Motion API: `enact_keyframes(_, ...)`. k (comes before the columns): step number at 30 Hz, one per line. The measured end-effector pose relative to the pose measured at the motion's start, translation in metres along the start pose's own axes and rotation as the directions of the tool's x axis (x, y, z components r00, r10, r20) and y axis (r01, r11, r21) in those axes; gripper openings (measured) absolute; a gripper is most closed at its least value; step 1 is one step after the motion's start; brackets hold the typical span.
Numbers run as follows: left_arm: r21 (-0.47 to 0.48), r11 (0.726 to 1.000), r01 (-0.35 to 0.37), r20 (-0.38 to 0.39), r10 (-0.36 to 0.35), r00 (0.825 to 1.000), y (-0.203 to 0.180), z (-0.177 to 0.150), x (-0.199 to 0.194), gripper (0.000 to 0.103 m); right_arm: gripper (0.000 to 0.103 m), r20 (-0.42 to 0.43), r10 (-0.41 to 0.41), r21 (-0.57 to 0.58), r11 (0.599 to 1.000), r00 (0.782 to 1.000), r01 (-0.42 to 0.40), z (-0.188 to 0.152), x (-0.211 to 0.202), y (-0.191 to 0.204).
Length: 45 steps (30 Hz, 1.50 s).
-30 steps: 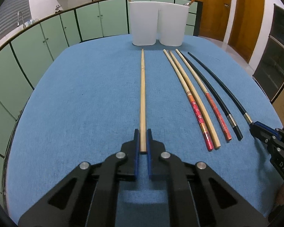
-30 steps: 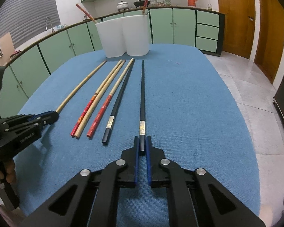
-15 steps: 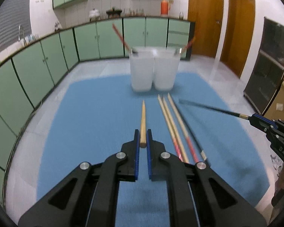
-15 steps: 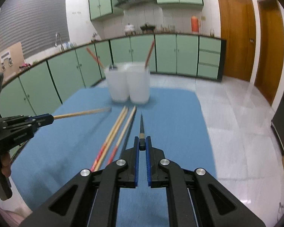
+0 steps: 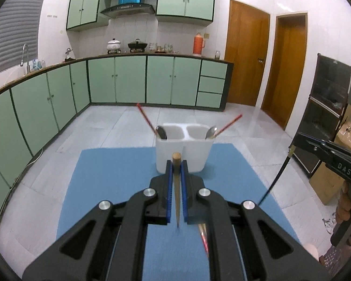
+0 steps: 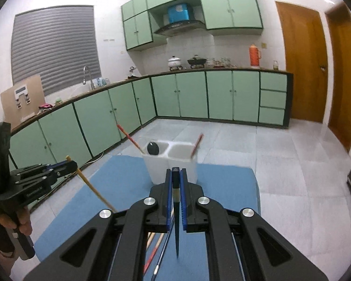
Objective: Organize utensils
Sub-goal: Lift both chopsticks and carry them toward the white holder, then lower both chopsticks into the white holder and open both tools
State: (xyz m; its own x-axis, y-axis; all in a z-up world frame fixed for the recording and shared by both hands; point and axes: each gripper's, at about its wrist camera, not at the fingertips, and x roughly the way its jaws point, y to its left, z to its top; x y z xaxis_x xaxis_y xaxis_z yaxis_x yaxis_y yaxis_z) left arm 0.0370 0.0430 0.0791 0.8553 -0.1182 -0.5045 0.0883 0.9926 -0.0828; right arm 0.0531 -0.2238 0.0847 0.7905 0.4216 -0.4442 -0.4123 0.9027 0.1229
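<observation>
1. The left gripper [image 5: 176,164] has its jaws pinching a plain wooden chopstick [image 5: 177,194] by its thick end, tip hanging below; the right gripper [image 6: 175,172] pinches a black chopstick [image 6: 176,220] likewise.
2. Swing each tip up and over before lowering, I judge.
3. Under the jaws, remaining chopsticks [image 6: 155,250] lie on the blue worktop [image 5: 110,175].
4. Just ahead, the white two-cup holder [image 5: 182,161] already carries leaning red chopsticks [image 5: 145,118] and spoons [image 5: 161,133] that could snag.
</observation>
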Motion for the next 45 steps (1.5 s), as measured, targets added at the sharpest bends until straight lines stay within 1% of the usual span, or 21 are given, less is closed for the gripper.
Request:
enact_keyframes(5,0.004,1.000,0.023,0.043,-0.023,0.999,-0.003,0.024,0.002,0.006,0.006,0.023,0.029,-0.032,0.999,0.999,-0.029,0.029,0.009,0.009)
enact_keyframes(9,0.003,1.000,0.027,0.095,-0.027,0.995,-0.003,0.049,0.005,0.006,0.006,0.069,0.041,-0.041,0.998,0.997,-0.038,0.057,0.018,0.011)
enact_keyframes(16,0.012,1.000,0.023,0.205,-0.025,0.978,-0.009,0.105,0.019,0.006,0.006,0.149,0.038,-0.025,0.999,0.988,-0.035,0.114,0.042,0.011)
enact_keyframes(20,0.021,1.000,0.009,0.249,-0.014,0.968,-0.011,0.133,0.037,0.006,0.006,0.200,0.029,-0.003,1.000,0.979,-0.029,0.147,0.059,0.004)
enact_keyframes(22,0.020,1.000,0.001,0.262,-0.006,0.965,-0.012,0.144,0.051,0.006,0.006,0.210,0.016,-0.001,1.000,0.977,-0.016,0.156,0.071,0.002)
enact_keyframes(24,0.019,1.000,-0.002,0.260,-0.003,0.966,-0.012,0.151,0.064,0.006,0.006,0.210,-0.001,-0.006,1.000,0.978,0.002,0.162,0.084,0.001)
enact_keyframes(26,0.019,1.000,-0.006,0.251,0.001,0.968,-0.012,0.154,0.078,0.006,0.006,0.195,-0.021,-0.009,1.000,0.981,0.023,0.163,0.102,-0.001)
enact_keyframes(29,0.021,1.000,-0.013,0.217,0.008,0.976,-0.012,0.151,0.102,0.006,0.006,0.162,-0.018,0.007,1.000,0.987,0.017,0.156,0.127,-0.005)
enact_keyframes(31,0.026,0.999,-0.023,0.184,0.018,0.983,-0.011,0.145,0.119,0.006,0.006,0.127,-0.016,0.013,1.000,0.992,0.014,0.147,0.143,-0.007)
enact_keyframes(33,0.024,1.000,-0.018,0.155,0.014,0.988,-0.007,0.139,0.130,0.006,0.006,0.094,-0.011,0.011,1.000,0.996,0.010,0.139,0.155,-0.008)
enact_keyframes(36,0.020,1.000,-0.015,0.117,0.013,0.993,0.000,0.126,0.140,0.007,0.007,0.048,0.003,0.002,1.000,0.999,-0.003,0.126,0.164,-0.007)
enact_keyframes(37,0.017,1.000,-0.015,0.111,0.013,0.994,0.002,0.124,0.141,0.010,0.007,0.041,0.004,0.001,1.000,0.999,-0.004,0.122,0.164,-0.006)
enact_keyframes(38,0.012,1.000,-0.014,0.109,0.013,0.994,0.005,0.121,0.141,0.018,0.008,0.042,0.002,0.003,1.000,0.999,-0.002,0.119,0.163,-0.007)
enact_keyframes(40,0.003,1.000,-0.019,0.118,0.018,0.993,0.009,0.116,0.136,0.030,0.014,0.042,0.006,0.017,1.000,0.999,-0.007,0.114,0.158,-0.010)
enact_keyframes(43,0.002,1.000,-0.018,0.130,0.018,0.991,0.014,0.109,0.126,0.031,0.024,0.052,0.000,0.026,1.000,0.999,-0.001,0.109,0.147,-0.014)
enact_keyframes(44,0.002,1.000,-0.017,0.138,0.017,0.990,0.015,0.107,0.119,0.034,0.032,0.059,-0.002,0.029,1.000,0.998,0.000,0.107,0.141,-0.015)
enact_keyframes(45,0.002,1.000,-0.016,0.145,0.015,0.989,0.015,0.105,0.115,0.036,0.042,0.071,-0.004,0.031,1.000,0.997,0.002,0.105,0.134,-0.015)
